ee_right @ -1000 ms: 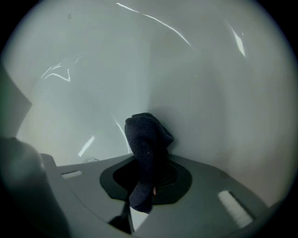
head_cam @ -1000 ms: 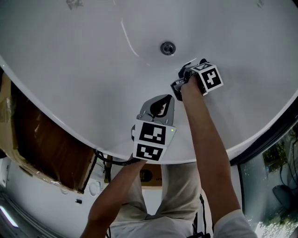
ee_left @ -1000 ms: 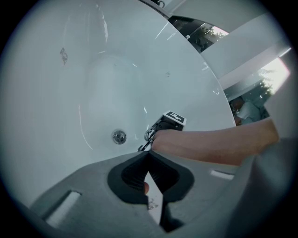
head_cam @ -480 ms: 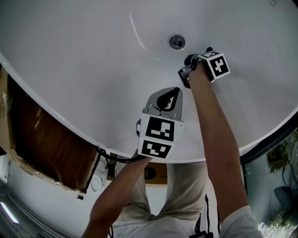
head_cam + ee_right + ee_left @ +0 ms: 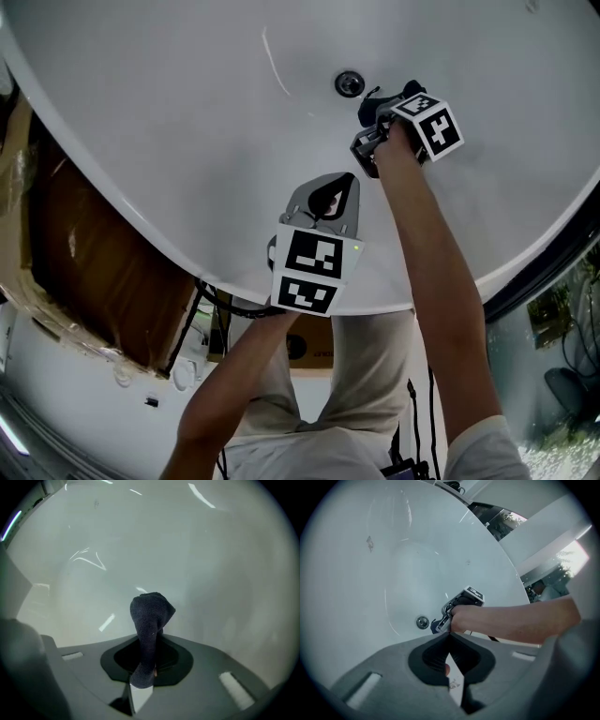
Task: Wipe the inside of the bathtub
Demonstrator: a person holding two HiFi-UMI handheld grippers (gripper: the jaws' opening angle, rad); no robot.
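The white bathtub [image 5: 169, 112] fills the head view, with its round metal drain [image 5: 349, 82] near the top. My right gripper [image 5: 371, 117] is down inside the tub just right of the drain, shut on a dark blue cloth [image 5: 150, 613] that sticks up from its jaws against the tub surface. The left gripper view also catches the drain [image 5: 422, 622] and the cloth [image 5: 435, 626] beside it. My left gripper [image 5: 330, 199] hovers over the tub's near side, jaws shut with nothing between them.
The tub's near rim [image 5: 234, 281] curves across below the left gripper. A brown board wrapped in plastic [image 5: 94, 262] lies at the left outside the tub. Black cables [image 5: 220, 314] hang under the rim. A dark window frame [image 5: 544, 272] runs along the right.
My right gripper with the cloth has slid a little closer to the drain. The left gripper keeps its place over the near side.
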